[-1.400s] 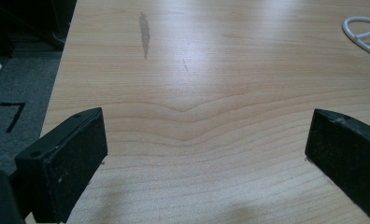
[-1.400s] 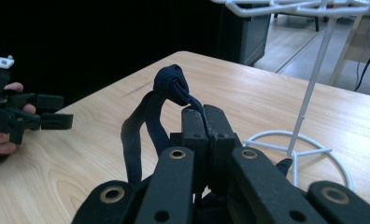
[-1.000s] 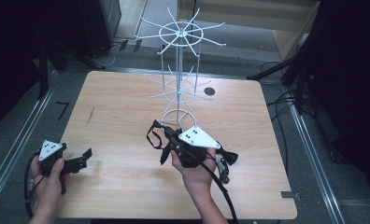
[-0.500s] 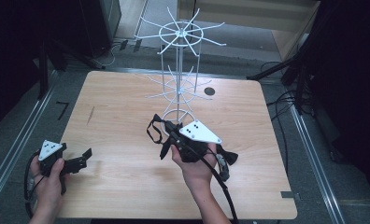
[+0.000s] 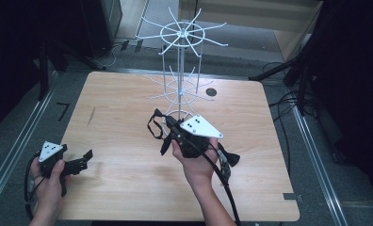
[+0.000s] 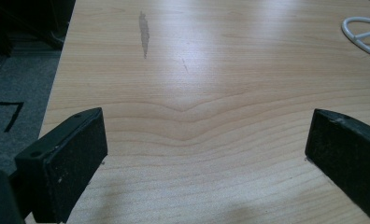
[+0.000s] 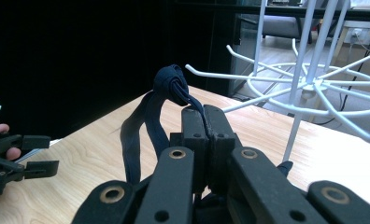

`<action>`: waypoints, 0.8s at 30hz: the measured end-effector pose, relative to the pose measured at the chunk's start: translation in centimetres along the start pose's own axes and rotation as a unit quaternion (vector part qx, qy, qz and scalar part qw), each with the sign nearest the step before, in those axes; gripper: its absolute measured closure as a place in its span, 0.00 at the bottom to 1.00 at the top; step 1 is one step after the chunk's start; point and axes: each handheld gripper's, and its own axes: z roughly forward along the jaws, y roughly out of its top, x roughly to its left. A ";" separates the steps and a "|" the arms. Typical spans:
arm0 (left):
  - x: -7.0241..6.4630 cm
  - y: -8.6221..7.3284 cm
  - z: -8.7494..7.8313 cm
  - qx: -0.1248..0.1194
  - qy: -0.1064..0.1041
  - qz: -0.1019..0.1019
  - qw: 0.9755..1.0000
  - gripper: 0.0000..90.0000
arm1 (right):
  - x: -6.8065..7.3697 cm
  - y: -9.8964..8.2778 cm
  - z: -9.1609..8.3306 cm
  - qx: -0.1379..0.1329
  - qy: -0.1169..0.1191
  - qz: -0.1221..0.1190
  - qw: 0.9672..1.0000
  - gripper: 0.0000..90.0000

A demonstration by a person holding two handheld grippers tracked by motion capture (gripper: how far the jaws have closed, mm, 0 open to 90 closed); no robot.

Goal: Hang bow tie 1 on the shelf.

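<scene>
Little has shifted since a second ago: only the right claw [image 5: 168, 126] has edged slightly toward the wire rack [image 5: 181, 70]. At the near left corner of the wooden surface [image 5: 118, 127], the left claw [image 5: 83, 160] sits low with jaws wide apart, gripping nothing. Right of it, mid-surface, the right claw is held above the wood, clamped together on a dark strap [image 7: 148, 116] whose knotted loop rises before the rack's base.

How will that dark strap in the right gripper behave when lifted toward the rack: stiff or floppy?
Likely floppy: the dark strap droops in a loose loop beside the shut right gripper. Probably light, since a thin pinch near its knot holds it. It may swing and snag on the white wire rack.
</scene>
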 end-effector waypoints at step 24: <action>0.0 0.0 0.0 0.000 -0.002 -0.001 1.000 0.00 | -1.5 0.2 1.5 0.008 -0.031 0.014 0.999 1.00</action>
